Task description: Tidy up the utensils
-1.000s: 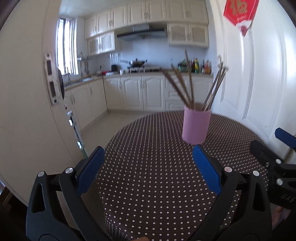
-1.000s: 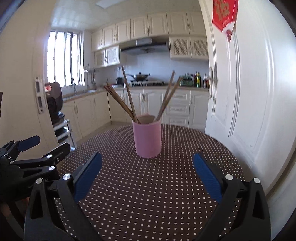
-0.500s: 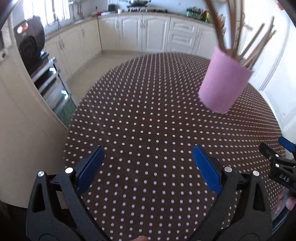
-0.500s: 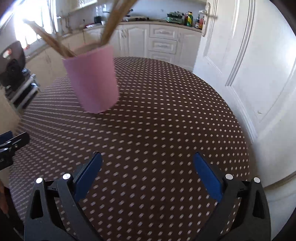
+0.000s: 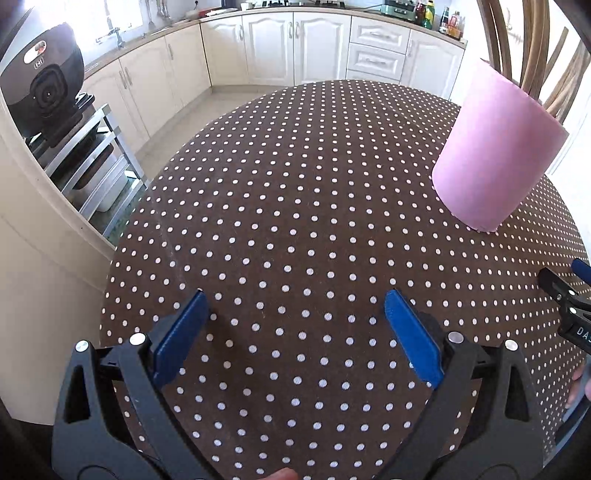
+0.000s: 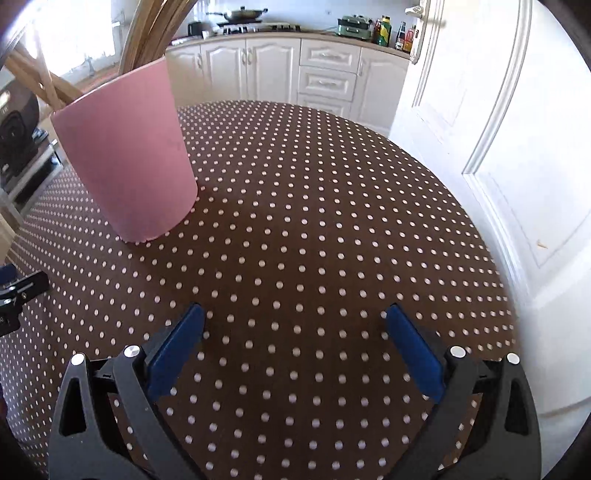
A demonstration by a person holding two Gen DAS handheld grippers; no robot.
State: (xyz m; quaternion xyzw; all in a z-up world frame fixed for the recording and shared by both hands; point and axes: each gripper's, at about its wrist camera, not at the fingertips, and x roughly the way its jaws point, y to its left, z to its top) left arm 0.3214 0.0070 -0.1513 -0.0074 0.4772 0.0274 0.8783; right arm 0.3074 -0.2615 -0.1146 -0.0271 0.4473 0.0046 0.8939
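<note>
Now that both views have tilted down, the pink cup (image 6: 125,162) looms nearer; left tongs (image 5: 295,306) and right tongs (image 6: 295,317) stay released.

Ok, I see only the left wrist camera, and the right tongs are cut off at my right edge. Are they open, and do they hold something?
Observer: The right tongs are open and empty. Only the dotted tablecloth shows between their pads.
Operator: And where is the pink cup from that side?
Observer: The pink cup stands ahead and to the left of the right tongs, apart from them. The wooden chopsticks rise out of it.
Operator: What is at the right of the table?
Observer: A white panelled door is close beside the table edge. Its handle is near the top of the picture.
</note>
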